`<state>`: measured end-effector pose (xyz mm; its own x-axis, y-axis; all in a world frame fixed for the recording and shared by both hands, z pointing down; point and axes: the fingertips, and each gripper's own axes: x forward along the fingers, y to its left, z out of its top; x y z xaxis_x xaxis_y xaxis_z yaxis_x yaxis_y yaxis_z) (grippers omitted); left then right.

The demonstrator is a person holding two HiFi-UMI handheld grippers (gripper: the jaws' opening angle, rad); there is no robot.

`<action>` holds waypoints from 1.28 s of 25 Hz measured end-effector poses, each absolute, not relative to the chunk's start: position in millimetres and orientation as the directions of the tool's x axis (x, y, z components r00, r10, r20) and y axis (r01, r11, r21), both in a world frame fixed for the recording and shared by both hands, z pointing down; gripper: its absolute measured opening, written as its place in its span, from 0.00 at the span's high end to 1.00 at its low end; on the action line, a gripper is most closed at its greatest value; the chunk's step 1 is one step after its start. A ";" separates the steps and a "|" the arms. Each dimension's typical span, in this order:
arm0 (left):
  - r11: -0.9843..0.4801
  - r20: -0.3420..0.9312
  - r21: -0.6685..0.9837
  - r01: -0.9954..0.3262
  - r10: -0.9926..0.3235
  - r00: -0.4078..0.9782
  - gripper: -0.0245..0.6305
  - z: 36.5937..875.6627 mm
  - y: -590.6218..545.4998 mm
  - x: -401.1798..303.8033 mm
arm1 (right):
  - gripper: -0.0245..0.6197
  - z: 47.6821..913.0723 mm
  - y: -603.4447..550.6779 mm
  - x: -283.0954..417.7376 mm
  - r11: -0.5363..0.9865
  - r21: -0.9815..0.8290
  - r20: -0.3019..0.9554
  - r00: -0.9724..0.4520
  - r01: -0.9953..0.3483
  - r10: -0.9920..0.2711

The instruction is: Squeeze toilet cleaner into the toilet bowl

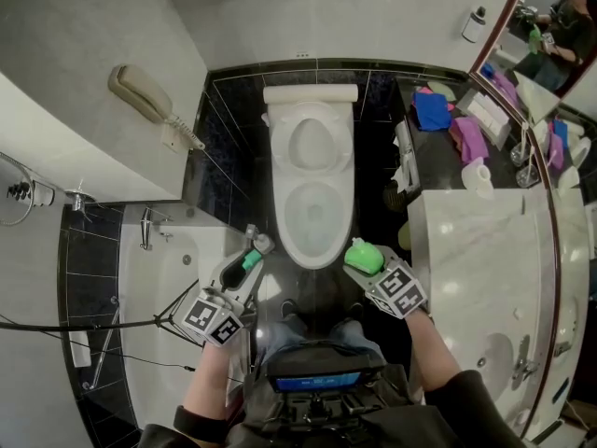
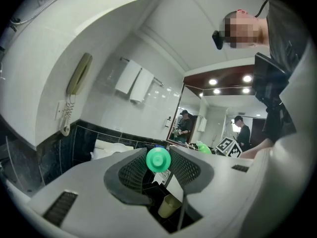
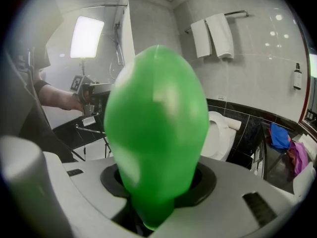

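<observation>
The white toilet (image 1: 312, 194) stands straight ahead against the black-tiled wall, lid up and bowl open. My right gripper (image 1: 362, 259) is shut on a bright green cleaner bottle (image 1: 364, 255), held just right of the bowl's front rim. In the right gripper view the bottle (image 3: 156, 128) fills the middle, its narrow end down between the jaws. My left gripper (image 1: 254, 253) hovers at the bowl's front left, shut on a small green cap (image 1: 251, 260). In the left gripper view the cap (image 2: 158, 159) sits pinched between the dark ribbed pads (image 2: 131, 172).
A white bathtub (image 1: 159, 287) lies to the left, with a tripod leg and cable across it. A wall phone (image 1: 140, 91) hangs above it. A marble vanity (image 1: 485, 250) with a sink fills the right, with cloths and a paper roll at its far end. My knees (image 1: 308, 329) are below.
</observation>
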<state>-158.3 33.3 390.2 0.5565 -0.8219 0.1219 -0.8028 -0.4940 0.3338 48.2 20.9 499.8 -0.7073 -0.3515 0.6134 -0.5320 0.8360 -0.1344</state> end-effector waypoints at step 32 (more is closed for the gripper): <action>-0.954 0.125 0.165 -0.251 -0.233 0.965 0.73 320.1 43.5 -38.0 | 0.67 449.6 65.3 -31.8 0.995 -0.102 0.653 -0.755 -0.008 0.060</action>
